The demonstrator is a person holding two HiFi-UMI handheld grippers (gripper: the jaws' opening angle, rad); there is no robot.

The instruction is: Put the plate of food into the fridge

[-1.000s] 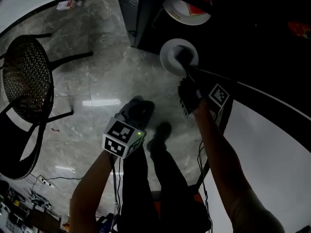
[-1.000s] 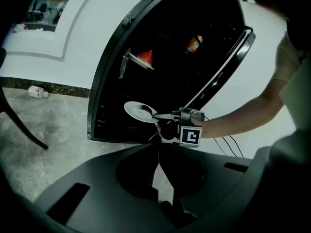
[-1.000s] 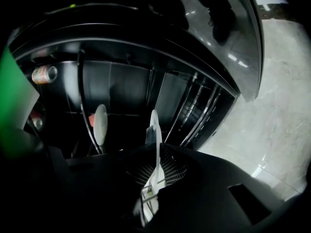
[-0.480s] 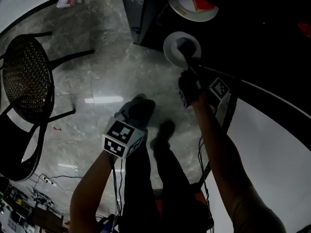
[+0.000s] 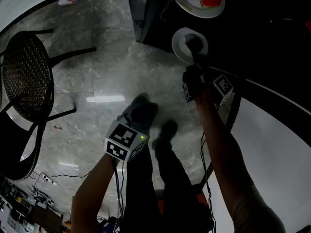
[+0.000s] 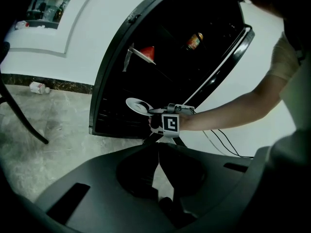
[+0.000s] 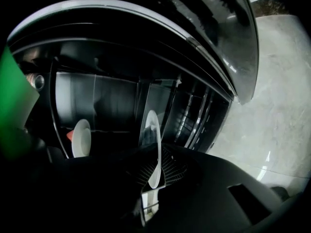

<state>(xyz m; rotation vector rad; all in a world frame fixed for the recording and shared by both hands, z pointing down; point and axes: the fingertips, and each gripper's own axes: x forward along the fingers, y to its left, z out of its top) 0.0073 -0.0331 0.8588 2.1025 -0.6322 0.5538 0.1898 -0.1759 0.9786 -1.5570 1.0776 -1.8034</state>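
Because the plate (image 5: pixel 181 41) looks like glazed white china, we judge it stiff, brittle and slick at the rim, and light enough to carry from one edge. The right gripper (image 5: pixel 194 52) has its jaws closed almost fully on the near rim, so the whole dish hangs out beyond the pads. That hold is fair, but the dish could pivot if the wrist rolls. A bite further in from the lip would steady it. In the head view the plate sits at about one o'clock, at the mouth of the open fridge (image 5: pixel 146 13). From the left gripper view it looks close to level. We cannot tell whether food is on it, since the jaw and the dark hide its middle.

A second plate (image 5: pixel 185 5) with something red on it is at twelve o'clock from the held one, deeper inside the fridge and well apart from it. The left gripper (image 6: pixel 158 147) is closed with nothing between its jaws, and it hangs over the floor at about seven o'clock.

The floor (image 5: pixel 97 81) is polished grey stone, hard and glossy, so we expect a dropped dish to shatter. A black mesh chair (image 5: pixel 26 81) stands at nine o'clock, clear of the path. The fridge interior is very dark, so its shelf edges are hard to judge.
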